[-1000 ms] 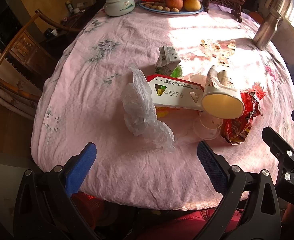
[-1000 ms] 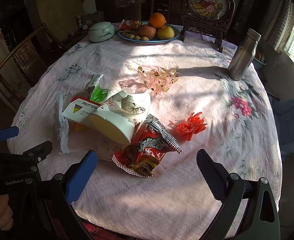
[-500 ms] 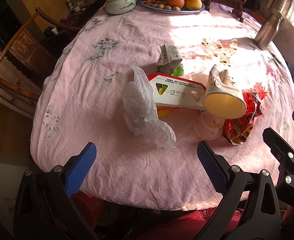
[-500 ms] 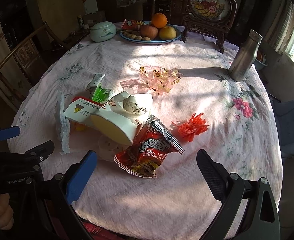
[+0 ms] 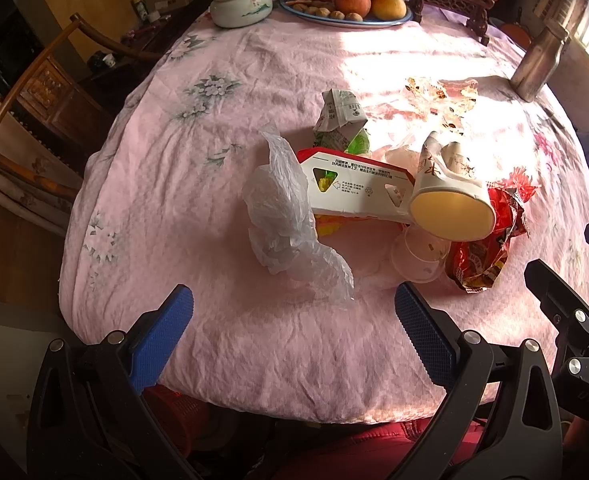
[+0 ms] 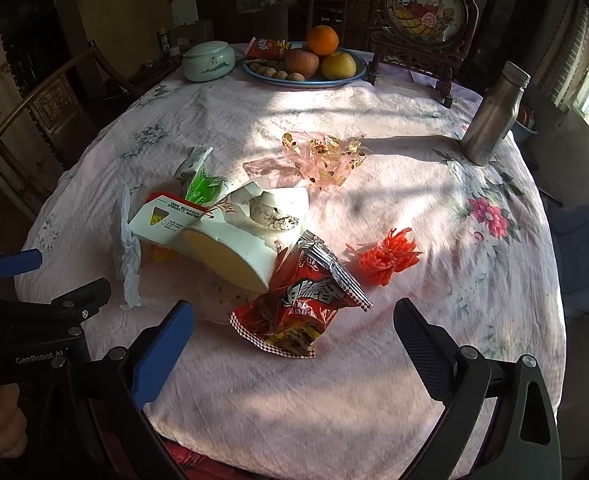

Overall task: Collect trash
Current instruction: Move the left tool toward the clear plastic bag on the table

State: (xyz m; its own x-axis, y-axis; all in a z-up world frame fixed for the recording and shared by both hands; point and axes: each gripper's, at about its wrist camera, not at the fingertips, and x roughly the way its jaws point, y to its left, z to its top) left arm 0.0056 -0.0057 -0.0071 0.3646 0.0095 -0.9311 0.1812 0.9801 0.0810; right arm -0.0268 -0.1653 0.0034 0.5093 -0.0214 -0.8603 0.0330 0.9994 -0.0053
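Observation:
Trash lies in a heap mid-table: a crumpled clear plastic bag point(image 5: 290, 232), a white and red carton point(image 5: 354, 192), a torn paper bowl point(image 5: 450, 204), a red snack bag point(image 6: 298, 308), a clear cup point(image 5: 418, 258), a folded milk carton point(image 5: 338, 118), a gold-print wrapper point(image 6: 326, 156) and a red shredded scrap point(image 6: 386, 256). My left gripper point(image 5: 292, 332) is open and empty, just short of the plastic bag. My right gripper point(image 6: 292, 344) is open and empty, just short of the snack bag.
A pink flowered tablecloth point(image 5: 198, 184) covers the round table. At the far edge stand a fruit plate point(image 6: 306, 66), a lidded ceramic jar point(image 6: 208, 60), a carved framed picture point(image 6: 418, 20) and a steel bottle point(image 6: 492, 116). A wooden chair point(image 5: 34, 92) stands left. A red basket point(image 5: 178, 412) sits below the near edge.
Both grippers have edged slightly forward toward the trash heap. Nothing on the table has moved and both grippers stay open.

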